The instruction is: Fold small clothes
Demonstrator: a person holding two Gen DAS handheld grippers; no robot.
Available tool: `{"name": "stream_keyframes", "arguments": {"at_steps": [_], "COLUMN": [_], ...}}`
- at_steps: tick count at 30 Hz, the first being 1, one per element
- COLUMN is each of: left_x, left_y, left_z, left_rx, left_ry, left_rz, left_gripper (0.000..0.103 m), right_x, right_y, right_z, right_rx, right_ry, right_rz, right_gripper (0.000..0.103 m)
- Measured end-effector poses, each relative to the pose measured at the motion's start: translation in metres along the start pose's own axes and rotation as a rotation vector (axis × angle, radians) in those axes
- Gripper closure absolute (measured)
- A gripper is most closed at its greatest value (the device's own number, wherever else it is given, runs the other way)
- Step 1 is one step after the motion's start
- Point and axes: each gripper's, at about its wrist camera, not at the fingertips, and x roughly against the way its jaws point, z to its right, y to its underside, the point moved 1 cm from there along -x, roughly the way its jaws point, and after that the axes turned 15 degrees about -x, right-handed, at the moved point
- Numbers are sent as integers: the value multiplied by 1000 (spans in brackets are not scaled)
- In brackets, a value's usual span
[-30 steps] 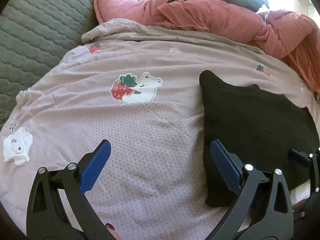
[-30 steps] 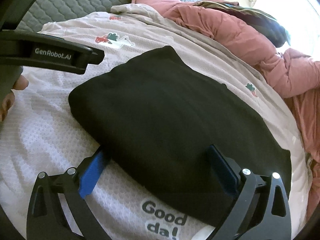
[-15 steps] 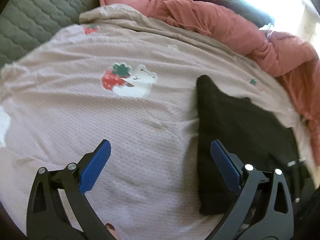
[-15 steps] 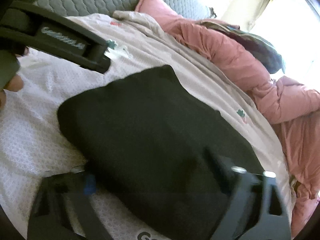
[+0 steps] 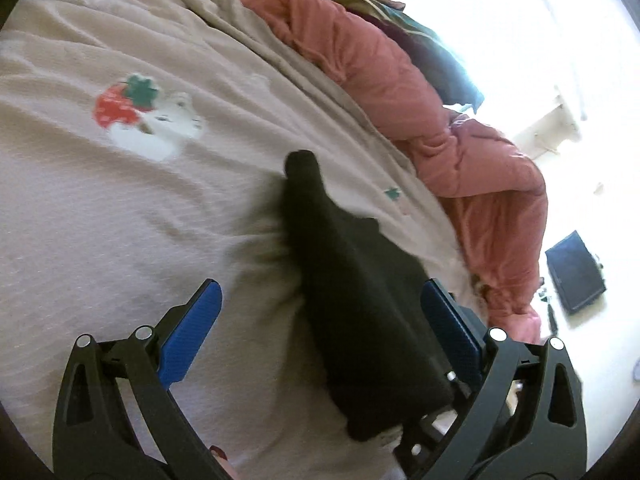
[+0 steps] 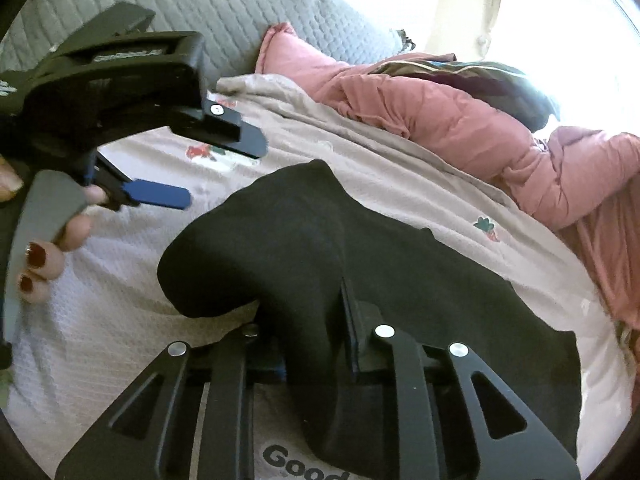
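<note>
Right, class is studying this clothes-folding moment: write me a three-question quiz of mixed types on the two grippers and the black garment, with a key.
1. True or false: the right gripper has pinched a fold of the black garment.
2. Multiple choice: the left gripper is A) shut on the pink duvet, B) open, with the garment's edge lying between its fingers, C) out of sight in both views.
3. Fill in: the garment lies on a pale bedspread printed with a bear and a ____.

Key:
1. True; its jaws have just been closing, with the cloth bunched between them.
2. B.
3. Strawberry.
</note>
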Motion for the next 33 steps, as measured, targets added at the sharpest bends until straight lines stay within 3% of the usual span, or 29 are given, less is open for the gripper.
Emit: {"name": "stream_keyframes", "arguments": {"at_steps": [8, 14, 15, 20, 23, 33], "left_x": [-44, -61, -63, -68, -65, -75], "left_y": [-18, -25, -25, -22, -22, -32], "left_z": [8, 29, 34, 58, 79, 175], "left_rx": [77, 52, 51, -11, -49, -170], "left_ry": [105, 87, 73, -27, -37, 2], "left_rz": [-107, -166, -179, -210, -203, -189], "left_gripper": [10, 10, 13, 78, 82, 82], "right_x": [10, 16, 18, 33, 46, 104], "right_y": [1, 4, 4, 6, 7, 10], "right_z": [12, 11, 12, 20, 33, 95], "right_rx": [-40, -7, -7, -23, -58, -245], "right_ry": [-43, -31, -29, -1, 6, 8], "right_rz": [1, 5, 10, 40, 55, 132], "right_gripper": [86, 86, 86, 88, 89, 89]}}
